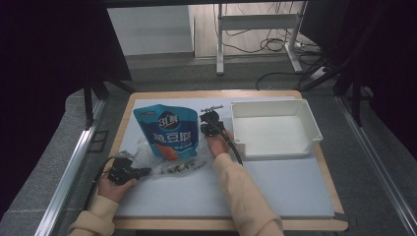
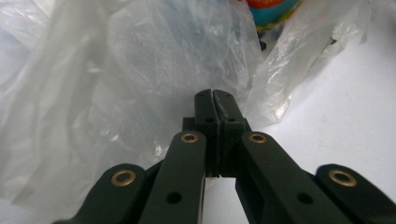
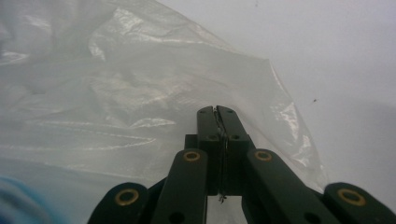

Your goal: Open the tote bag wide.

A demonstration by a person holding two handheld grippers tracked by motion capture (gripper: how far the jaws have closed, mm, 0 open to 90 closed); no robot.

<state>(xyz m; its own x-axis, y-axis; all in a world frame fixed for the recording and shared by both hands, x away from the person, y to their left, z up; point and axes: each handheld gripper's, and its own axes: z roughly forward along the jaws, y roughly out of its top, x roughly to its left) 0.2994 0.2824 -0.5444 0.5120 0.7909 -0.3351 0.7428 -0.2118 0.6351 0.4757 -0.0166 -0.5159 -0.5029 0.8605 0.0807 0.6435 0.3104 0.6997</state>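
Note:
A blue snack pouch lies inside a clear plastic bag on the white mat. At the bag's lower left, my left gripper is shut on the film. In the left gripper view a sliver of the plastic bag sits pinched in the seam of my left gripper, and the pouch peeks in at the top. My right gripper sits at the pouch's upper right. In the right gripper view my right gripper is shut on an edge of the bag, with film showing in the seam.
A white open tray stands at the back right of the mat, just right of the right gripper. The wooden table edge frames the mat. Bare white mat stretches across the front right. Dark frames and cables lie beyond the table.

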